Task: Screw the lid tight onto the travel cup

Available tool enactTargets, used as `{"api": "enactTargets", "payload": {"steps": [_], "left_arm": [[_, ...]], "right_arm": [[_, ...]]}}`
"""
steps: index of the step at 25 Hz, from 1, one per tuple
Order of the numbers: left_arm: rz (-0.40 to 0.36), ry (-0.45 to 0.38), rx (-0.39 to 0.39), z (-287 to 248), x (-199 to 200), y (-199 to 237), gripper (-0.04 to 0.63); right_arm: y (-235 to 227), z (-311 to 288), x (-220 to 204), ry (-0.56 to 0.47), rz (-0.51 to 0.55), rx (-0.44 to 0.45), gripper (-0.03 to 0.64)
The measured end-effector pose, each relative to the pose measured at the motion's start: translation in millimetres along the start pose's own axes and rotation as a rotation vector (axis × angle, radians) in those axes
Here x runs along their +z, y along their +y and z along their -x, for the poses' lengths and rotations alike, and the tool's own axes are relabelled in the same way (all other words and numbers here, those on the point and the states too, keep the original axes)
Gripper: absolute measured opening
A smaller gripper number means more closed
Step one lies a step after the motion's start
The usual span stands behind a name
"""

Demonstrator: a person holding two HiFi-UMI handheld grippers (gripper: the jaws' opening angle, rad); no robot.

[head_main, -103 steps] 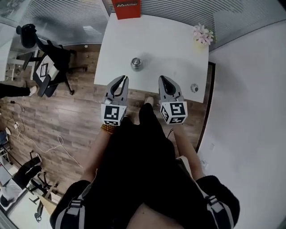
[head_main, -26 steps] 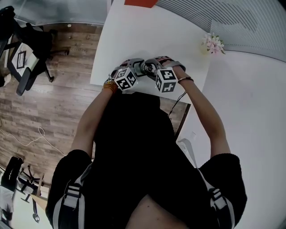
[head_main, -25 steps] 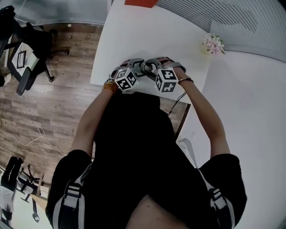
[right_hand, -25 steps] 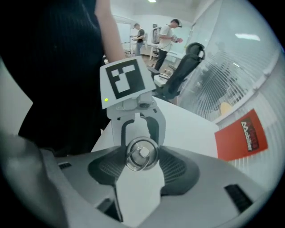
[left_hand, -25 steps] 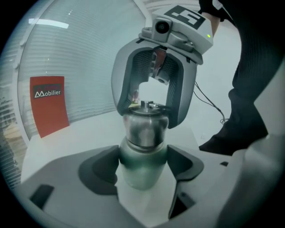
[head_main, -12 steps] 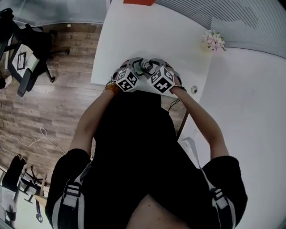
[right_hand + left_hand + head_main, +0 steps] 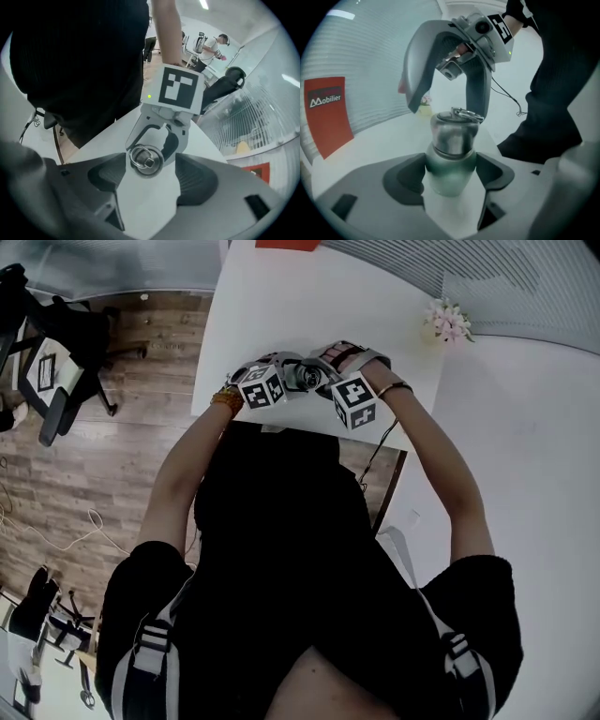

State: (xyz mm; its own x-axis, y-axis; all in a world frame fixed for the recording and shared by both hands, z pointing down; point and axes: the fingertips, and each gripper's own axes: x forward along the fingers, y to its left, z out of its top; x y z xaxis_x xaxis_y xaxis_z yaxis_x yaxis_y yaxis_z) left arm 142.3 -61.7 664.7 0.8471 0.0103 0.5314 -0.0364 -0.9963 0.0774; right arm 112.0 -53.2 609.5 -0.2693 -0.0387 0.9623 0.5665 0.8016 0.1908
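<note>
The travel cup [image 7: 450, 171] has a green body and a steel lid [image 7: 453, 131] with a wire ring [image 7: 145, 158] on top. It stands upright on the white table [image 7: 281, 306] near the front edge. My left gripper [image 7: 450, 174] is shut on the cup's body from the side. My right gripper [image 7: 152, 178] reaches down over the lid from above. Its jaws are opening, with the lid between them and a clear gap on the right pad's [image 7: 197, 180] side. In the head view the cup [image 7: 302, 377] shows between both marker cubes.
A red sign [image 7: 328, 115] stands at the table's far end, and a small pot of pink flowers [image 7: 448, 322] at the far right corner. Office chairs [image 7: 56, 334] stand on the wood floor to the left. A cable [image 7: 375, 451] hangs off the near edge.
The right gripper has turned over the lid, and its marker cube has swung to the right. The left gripper still holds the cup in the same place.
</note>
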Motion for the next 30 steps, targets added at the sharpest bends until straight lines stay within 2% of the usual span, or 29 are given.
{"api": "enactTargets", "payload": {"steps": [4, 6, 8, 11, 15, 21, 24, 26, 27, 28, 30], "left_arm": [[-0.042, 0.037, -0.074, -1, 1, 0, 0.344], [-0.042, 0.034, -0.073, -1, 1, 0, 0.344], [-0.037, 0.028, -0.059, -1, 2, -1, 0.344], [-0.009, 0.017, -0.020, 1, 1, 0, 0.344], [0.070, -0.032, 0.091, 4, 1, 2, 0.344], [0.183, -0.063, 0.293, 9, -1, 1, 0.344], [0.207, -0.057, 0.331, 9, -3, 1, 0.344], [0.207, -0.051, 0.314, 9, -3, 2, 0.344], [0.201, -0.050, 0.302, 9, -3, 2, 0.344], [0.190, -0.050, 0.288, 8, -3, 1, 0.344], [0.152, -0.048, 0.239, 7, -3, 1, 0.344]], "right_arm": [[4, -8, 2, 0.019, 0.047, 0.056, 0.305], [5, -11, 0, 0.025, 0.047, 0.054, 0.244], [6, -11, 0, 0.021, 0.010, 0.043, 0.243], [2, -9, 1, 0.003, -0.124, 0.024, 0.241], [-6, -4, 1, -0.039, -0.364, -0.030, 0.239], [-9, -7, 5, 0.013, -0.644, -0.146, 0.239], [-12, -8, 4, 0.024, -0.756, -0.153, 0.241], [-13, -7, 4, 0.008, -0.752, -0.143, 0.244], [-13, -5, 5, -0.012, -0.707, -0.134, 0.250], [-12, -1, 6, -0.031, -0.628, -0.125, 0.287], [-7, 6, 5, -0.028, -0.395, -0.107, 0.304]]}}
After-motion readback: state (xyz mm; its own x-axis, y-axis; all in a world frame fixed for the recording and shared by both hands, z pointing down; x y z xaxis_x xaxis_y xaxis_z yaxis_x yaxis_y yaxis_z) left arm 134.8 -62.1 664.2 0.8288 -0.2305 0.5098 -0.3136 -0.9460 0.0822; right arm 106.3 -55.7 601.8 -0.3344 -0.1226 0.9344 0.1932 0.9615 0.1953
